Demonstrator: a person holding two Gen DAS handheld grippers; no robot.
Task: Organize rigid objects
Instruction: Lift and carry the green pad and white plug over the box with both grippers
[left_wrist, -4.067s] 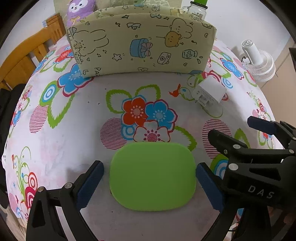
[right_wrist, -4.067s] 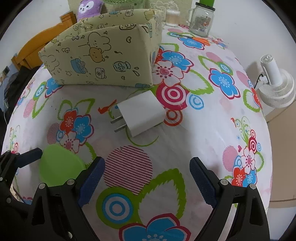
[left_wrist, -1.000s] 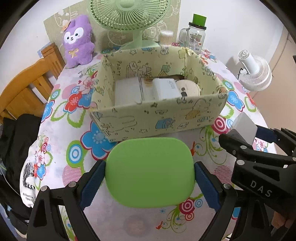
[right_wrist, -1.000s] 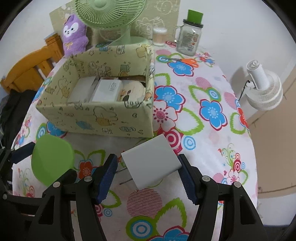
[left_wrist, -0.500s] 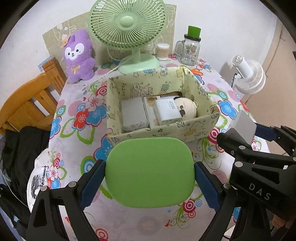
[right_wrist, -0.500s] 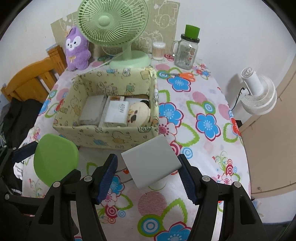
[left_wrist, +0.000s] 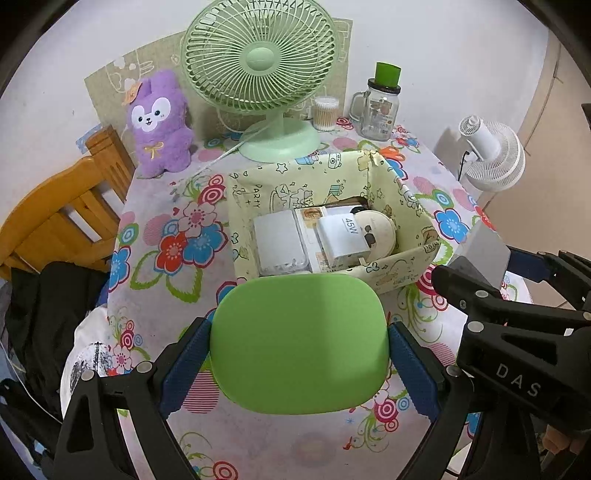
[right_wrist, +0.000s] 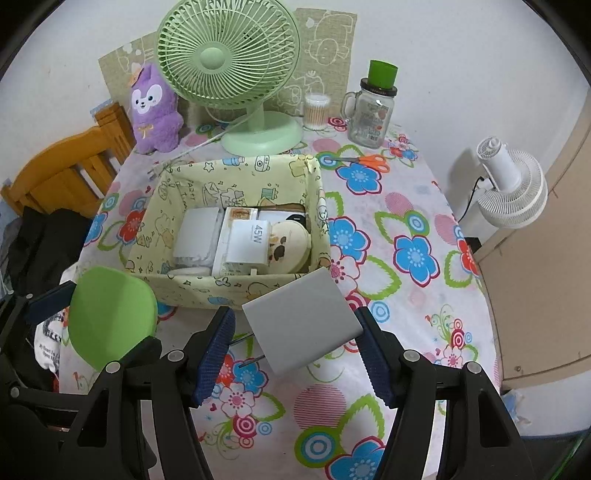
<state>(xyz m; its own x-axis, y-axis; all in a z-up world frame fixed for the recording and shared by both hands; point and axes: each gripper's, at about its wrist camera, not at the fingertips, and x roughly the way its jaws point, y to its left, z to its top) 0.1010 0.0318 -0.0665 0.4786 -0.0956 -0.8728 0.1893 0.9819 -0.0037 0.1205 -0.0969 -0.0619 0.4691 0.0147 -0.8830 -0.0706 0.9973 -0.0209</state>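
Now the left gripper (left_wrist: 299, 345) has its jaws wide, clamped on the two sides of a green pad (left_wrist: 299, 343). The right gripper (right_wrist: 297, 349) grips a white charger (right_wrist: 301, 319), prongs pointing to 8 o'clock. Both hang above the flowered table (right_wrist: 413, 258), the fabric box (right_wrist: 184, 284) at 12 o'clock.

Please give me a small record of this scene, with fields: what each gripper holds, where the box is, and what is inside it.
left gripper: shut on green rounded case, held above the table
right gripper: shut on white charger, its two prongs pointing left
fabric box: on the floral tablecloth, beyond both grippers
box contents: white flat case, adapter marked 45W, round cream item, more partly hidden
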